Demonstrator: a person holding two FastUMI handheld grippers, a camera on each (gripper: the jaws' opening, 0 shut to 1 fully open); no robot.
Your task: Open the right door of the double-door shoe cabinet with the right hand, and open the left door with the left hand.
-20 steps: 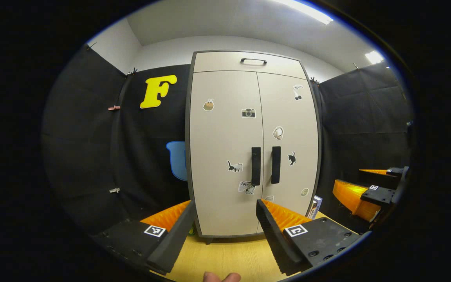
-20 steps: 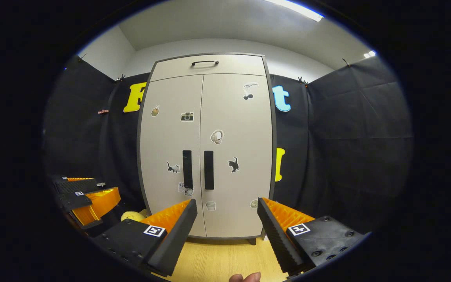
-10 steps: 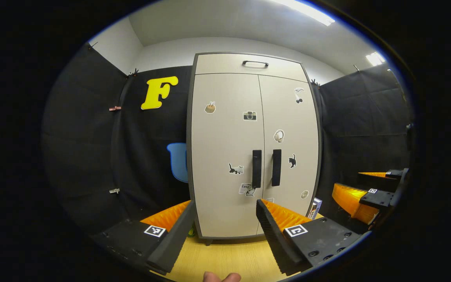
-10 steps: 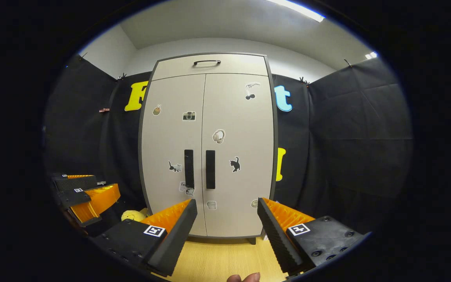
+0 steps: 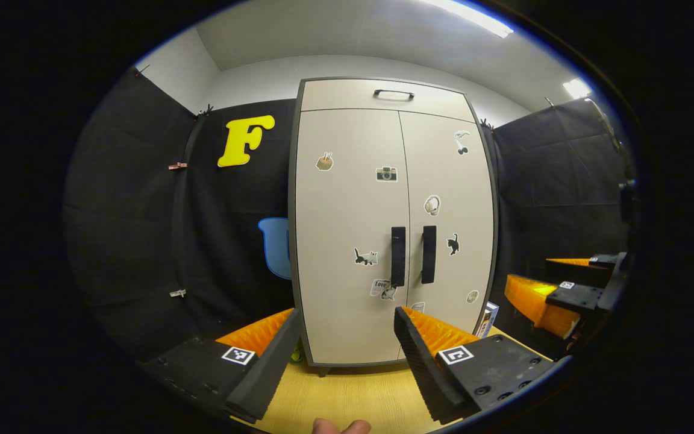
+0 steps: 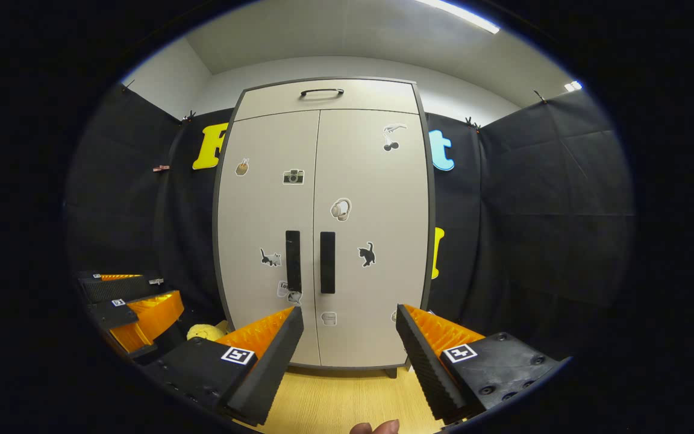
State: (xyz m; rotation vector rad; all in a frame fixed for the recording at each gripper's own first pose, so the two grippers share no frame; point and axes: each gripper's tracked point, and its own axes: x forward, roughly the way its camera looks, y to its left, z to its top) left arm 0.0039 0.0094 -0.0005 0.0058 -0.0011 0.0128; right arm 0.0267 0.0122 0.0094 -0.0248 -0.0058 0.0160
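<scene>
A tall beige shoe cabinet (image 5: 347, 211) (image 6: 262, 205) stands ahead with both doors closed and stickers on them. Two upright dark handles sit side by side at the middle seam: the left door's handle (image 5: 398, 256) (image 6: 293, 261) and the right door's handle (image 5: 428, 254) (image 6: 327, 262). My left gripper (image 5: 345, 318) is open, well short of the cabinet, with nothing between its fingers. My right gripper (image 6: 350, 314) is open too, also at a distance from the doors. In the left gripper view the right gripper (image 5: 549, 292) shows at the far right; in the right gripper view the left gripper (image 6: 136, 307) shows at the lower left.
A drawer front with a dark handle (image 5: 394, 93) tops the cabinet. The cabinet stands on a light wooden floor (image 5: 347, 395). A small box (image 5: 487, 319) leans by its right foot and a yellow soft thing (image 6: 205, 331) lies at its left foot. Black cloth walls close in both sides.
Both grippers have edged slightly closer to the cabinet, which looks a little larger in both views. The doors stay closed and both grippers stay open.
</scene>
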